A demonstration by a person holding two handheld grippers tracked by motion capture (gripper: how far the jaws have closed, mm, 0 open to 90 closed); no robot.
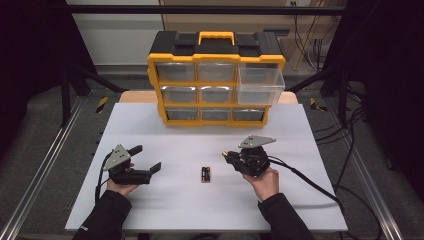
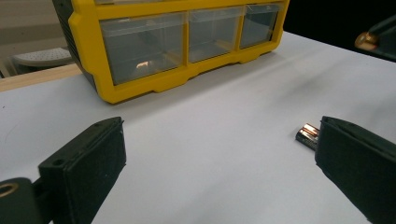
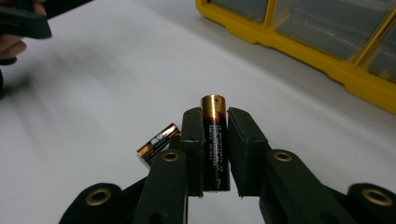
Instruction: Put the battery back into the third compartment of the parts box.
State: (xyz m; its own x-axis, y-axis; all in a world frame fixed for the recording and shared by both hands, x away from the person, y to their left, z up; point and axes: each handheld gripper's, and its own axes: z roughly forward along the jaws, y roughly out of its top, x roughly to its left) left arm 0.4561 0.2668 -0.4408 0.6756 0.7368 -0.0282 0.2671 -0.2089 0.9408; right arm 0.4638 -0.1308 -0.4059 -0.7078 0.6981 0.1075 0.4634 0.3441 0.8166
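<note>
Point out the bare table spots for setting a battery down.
Free: the white table between organizer and both grippers, plus the near edge between the sleeves. Crowded: mid-table around the lying battery, between left gripper and right gripper.

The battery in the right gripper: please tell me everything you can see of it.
The battery is a small cylinder, black with a copper-gold band at its capped end, where a plus sign shows. The right gripper is shut on it, black jaws pressing both sides, its gold end sticking out past the jaw tips. It is lifted off the white table.
</note>
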